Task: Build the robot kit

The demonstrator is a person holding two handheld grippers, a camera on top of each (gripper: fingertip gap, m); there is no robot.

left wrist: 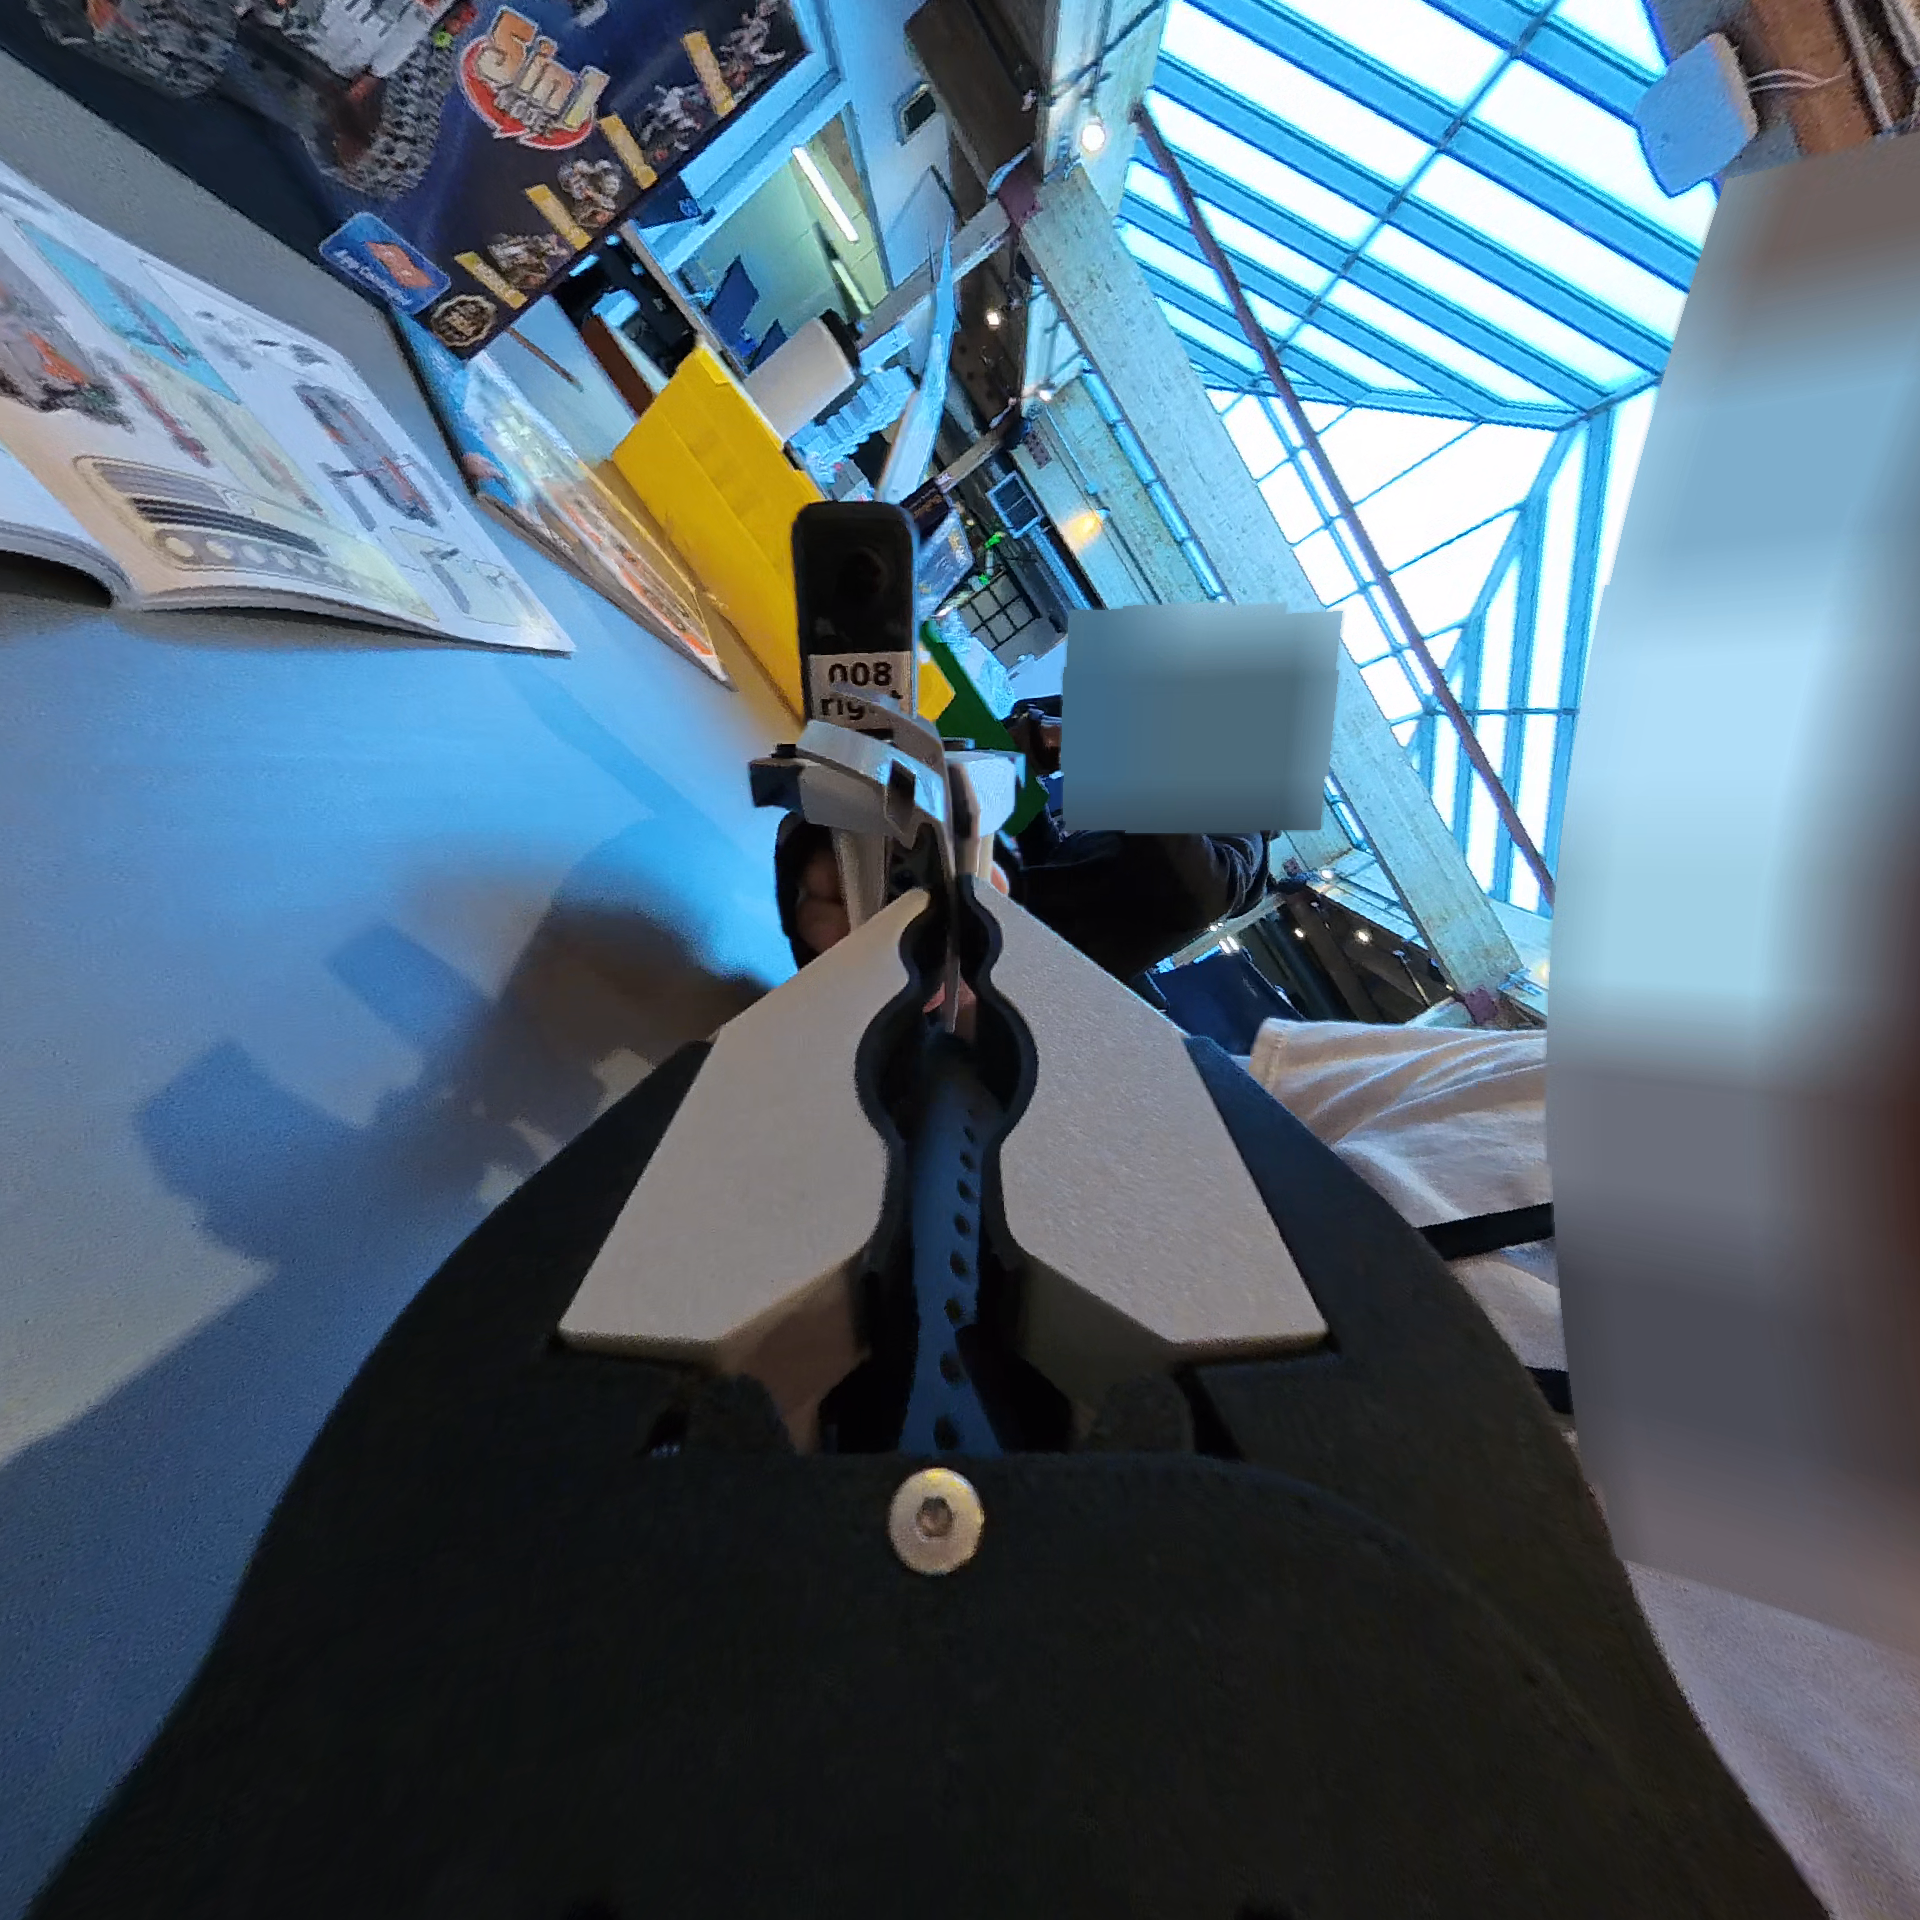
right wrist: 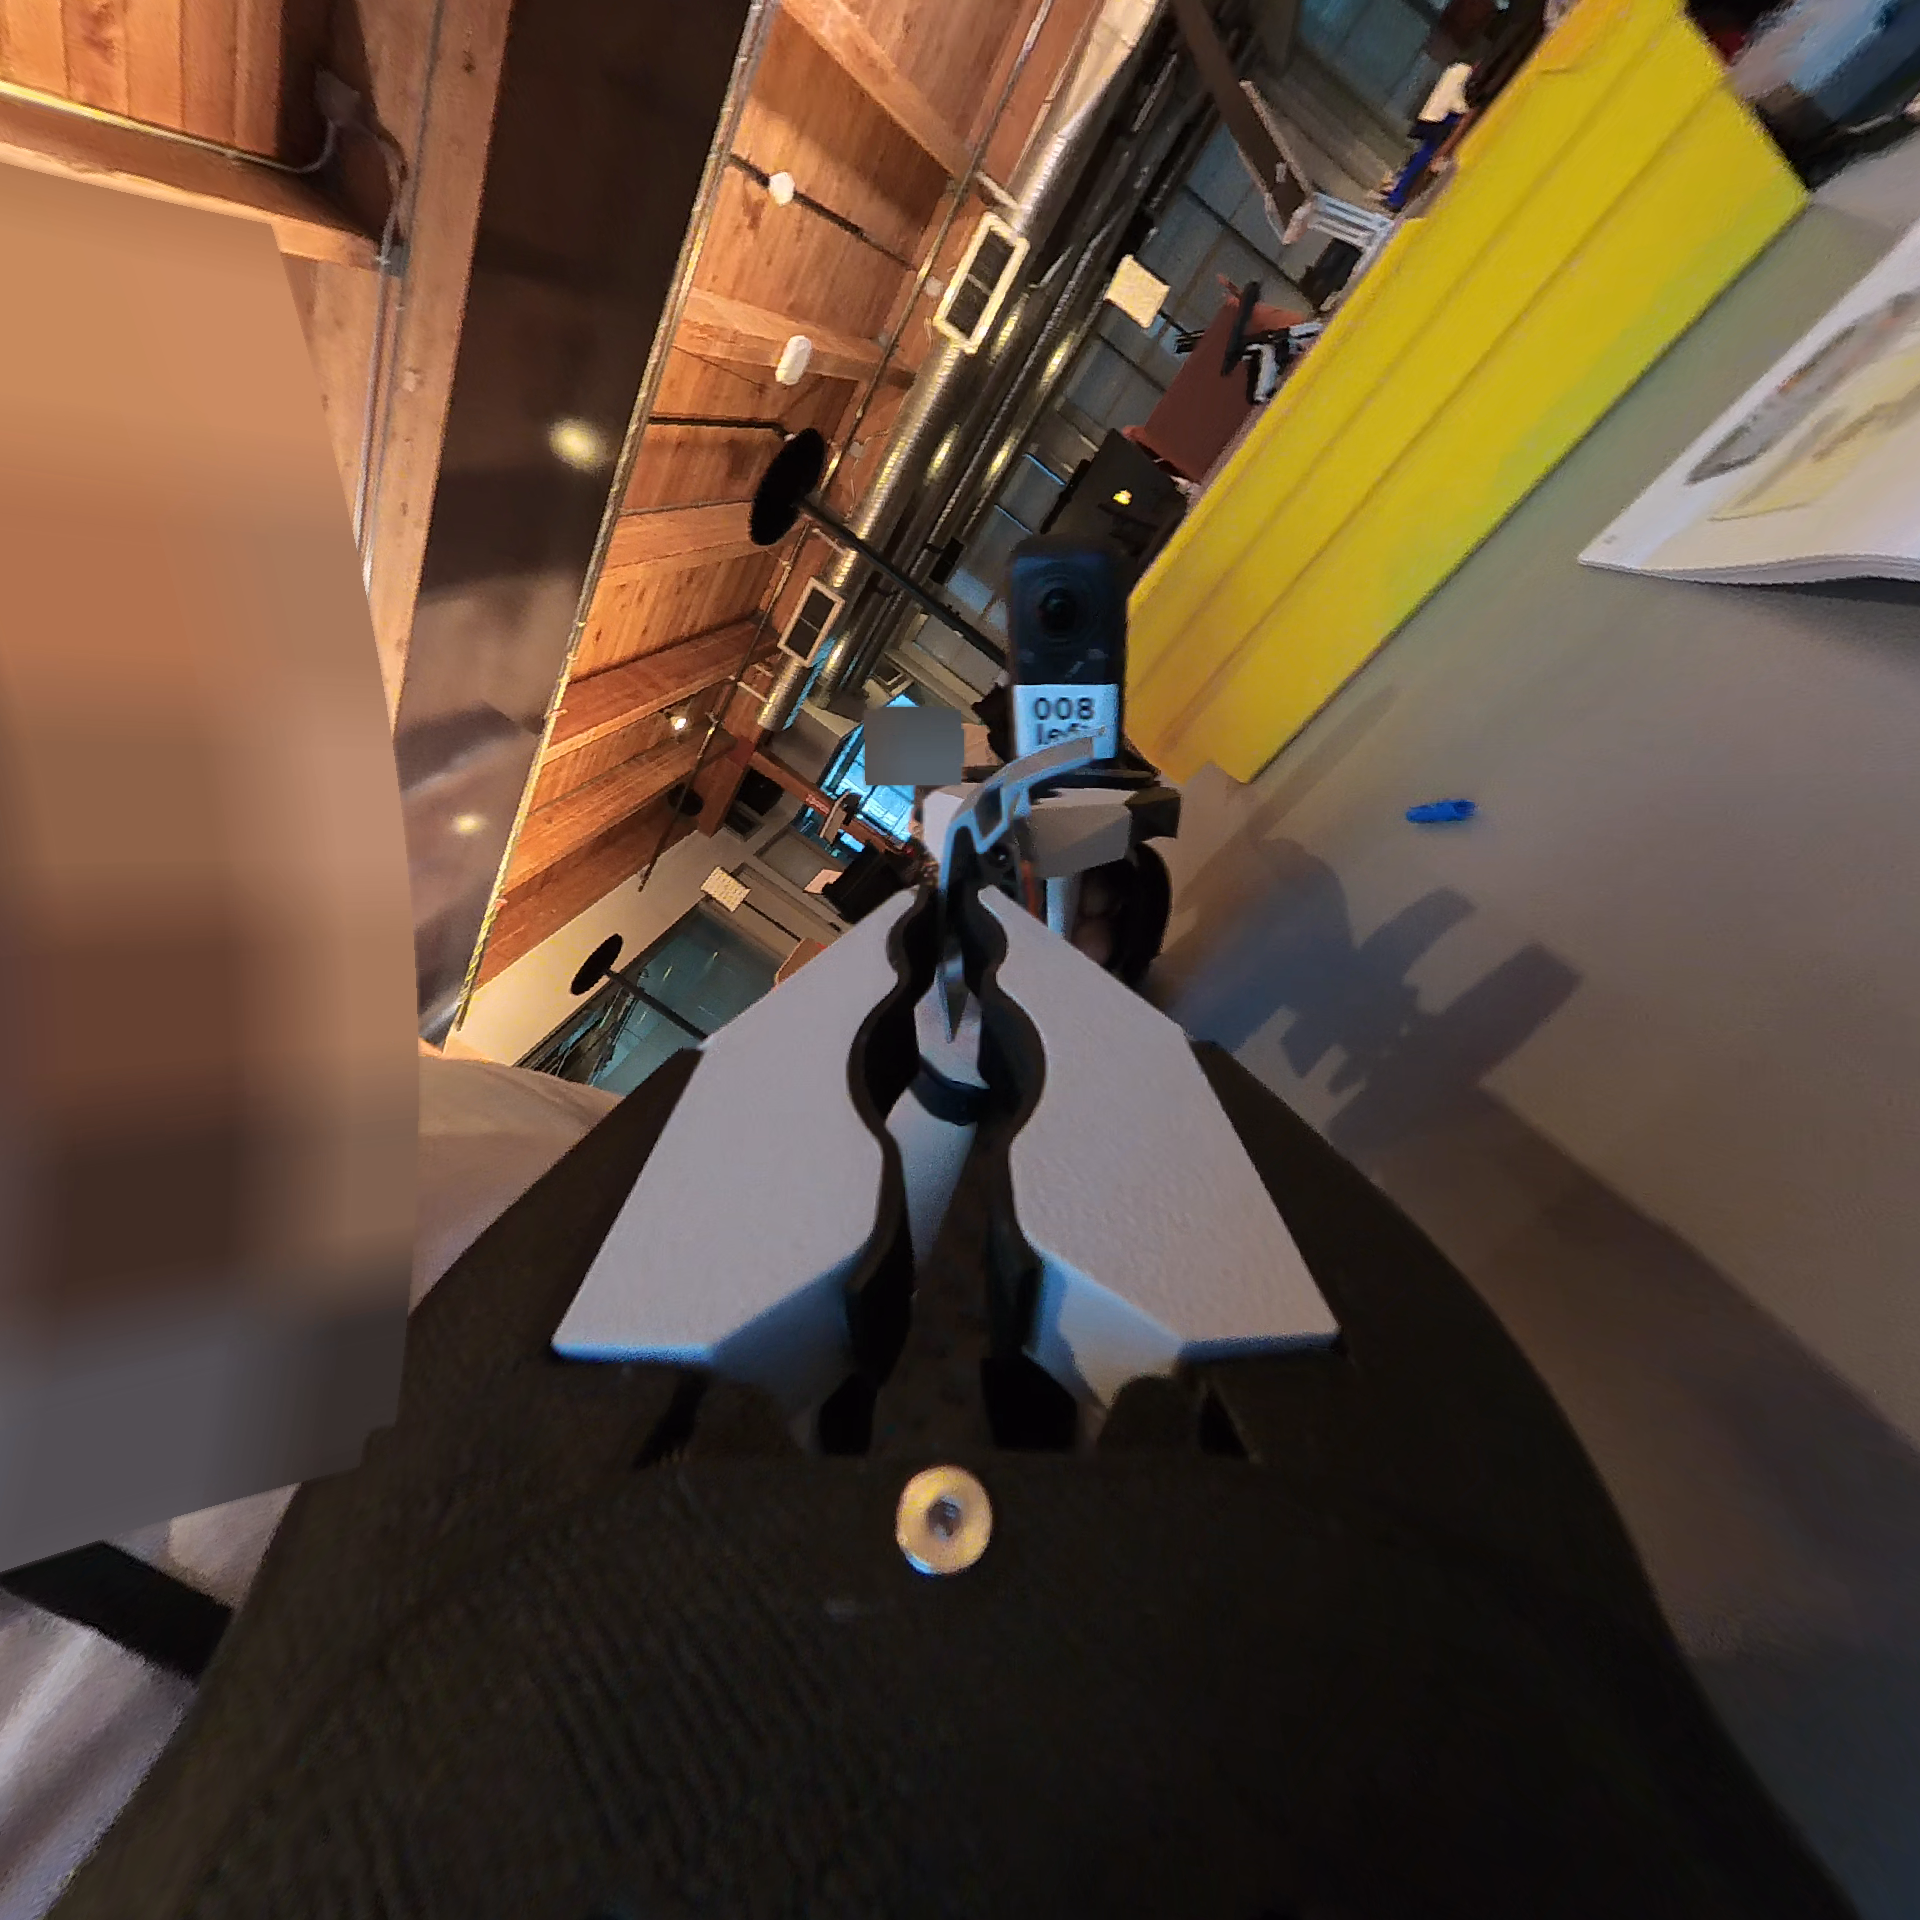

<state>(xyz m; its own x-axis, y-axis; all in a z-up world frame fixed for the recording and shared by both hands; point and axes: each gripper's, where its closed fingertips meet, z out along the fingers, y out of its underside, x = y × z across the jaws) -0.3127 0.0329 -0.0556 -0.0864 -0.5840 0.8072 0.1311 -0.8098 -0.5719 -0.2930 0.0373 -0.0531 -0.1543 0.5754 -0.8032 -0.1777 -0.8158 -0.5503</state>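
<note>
So blue perforated strip (left wrist: 940, 1236) being clamped in left gripper (left wrist: 951, 914) jaws; thin grey piece (right wrist: 961, 992) being pinched in right gripper (right wrist: 951, 920) jaws, both tip-to-tip above counter (left wrist: 312, 831), booklet (left wrist: 239, 436) nearby.

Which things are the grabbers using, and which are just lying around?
In use:
left gripper, shut on the blue strip with holes
right gripper, facing it tip to tip; grip unclear

Lying about:
open booklet
picture box
yellow bin
small blue piece on the grey table
</note>
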